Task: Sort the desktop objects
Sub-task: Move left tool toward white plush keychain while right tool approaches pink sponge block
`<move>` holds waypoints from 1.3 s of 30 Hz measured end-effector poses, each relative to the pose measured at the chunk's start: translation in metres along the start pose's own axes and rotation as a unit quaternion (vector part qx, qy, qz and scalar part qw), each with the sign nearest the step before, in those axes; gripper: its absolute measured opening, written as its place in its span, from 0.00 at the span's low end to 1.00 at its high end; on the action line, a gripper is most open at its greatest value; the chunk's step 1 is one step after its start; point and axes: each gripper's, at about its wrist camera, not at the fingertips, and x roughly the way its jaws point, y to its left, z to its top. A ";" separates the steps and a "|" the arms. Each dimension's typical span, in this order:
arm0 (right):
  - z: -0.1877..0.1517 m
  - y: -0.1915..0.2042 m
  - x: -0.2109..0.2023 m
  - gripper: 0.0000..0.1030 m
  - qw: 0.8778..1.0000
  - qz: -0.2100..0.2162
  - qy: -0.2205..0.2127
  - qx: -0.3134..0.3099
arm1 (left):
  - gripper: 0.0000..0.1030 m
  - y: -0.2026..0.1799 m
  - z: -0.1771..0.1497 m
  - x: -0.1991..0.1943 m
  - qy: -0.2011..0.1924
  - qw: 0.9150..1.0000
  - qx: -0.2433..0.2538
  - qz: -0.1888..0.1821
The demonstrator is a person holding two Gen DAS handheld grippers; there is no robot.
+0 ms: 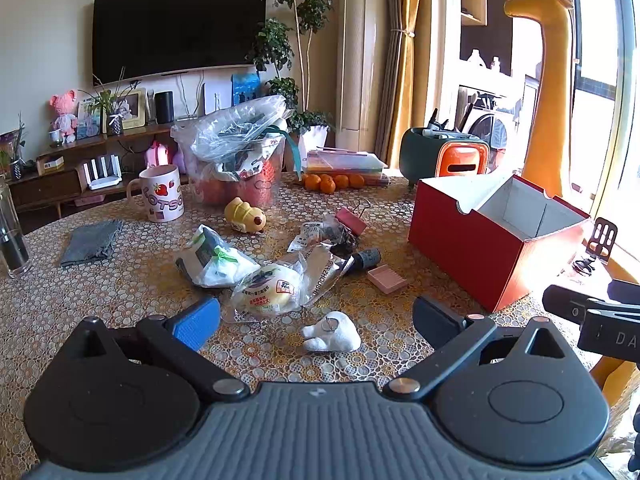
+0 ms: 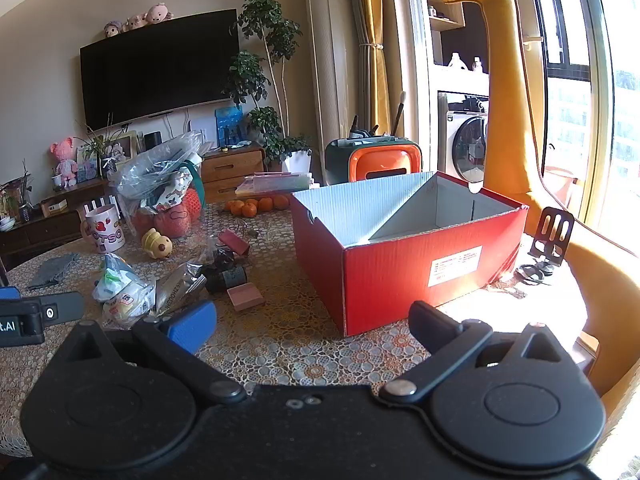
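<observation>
Both your tongs, left gripper (image 1: 316,318) and right gripper (image 2: 314,320), gape wide, holding nothing. A lumpy white figurine (image 1: 332,333) lies between your left fingers; crinkled snack packets (image 1: 264,284) lie beyond. The corrugated red box (image 2: 404,268) stands toward the tabletop's right edge, its floor hidden.

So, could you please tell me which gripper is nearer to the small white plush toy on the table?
Left. The left gripper hangs open right over the small white plush toy; the right gripper is off beside the red cardboard box.
</observation>
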 end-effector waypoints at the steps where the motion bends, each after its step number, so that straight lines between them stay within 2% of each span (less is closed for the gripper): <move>1: 0.000 0.000 0.000 1.00 1.000 0.000 0.000 0.000 | 1.00 0.000 0.000 0.000 0.000 1.000 0.000 0.000; 11: -0.001 0.000 -0.001 1.00 1.000 0.001 0.001 0.001 | 1.00 0.002 -0.002 -0.001 0.007 1.000 -0.004 0.007; 21: -0.004 0.005 -0.001 1.00 1.000 0.003 0.000 -0.005 | 1.00 0.008 -0.001 -0.001 0.020 1.000 -0.014 -0.005; 31: -0.003 0.010 0.000 1.00 1.000 0.008 0.004 -0.011 | 1.00 0.009 -0.001 -0.001 0.017 1.000 -0.013 0.005; 39: -0.002 0.016 0.006 1.00 0.999 0.026 0.003 -0.020 | 1.00 0.012 -0.004 0.009 0.023 1.000 -0.006 0.009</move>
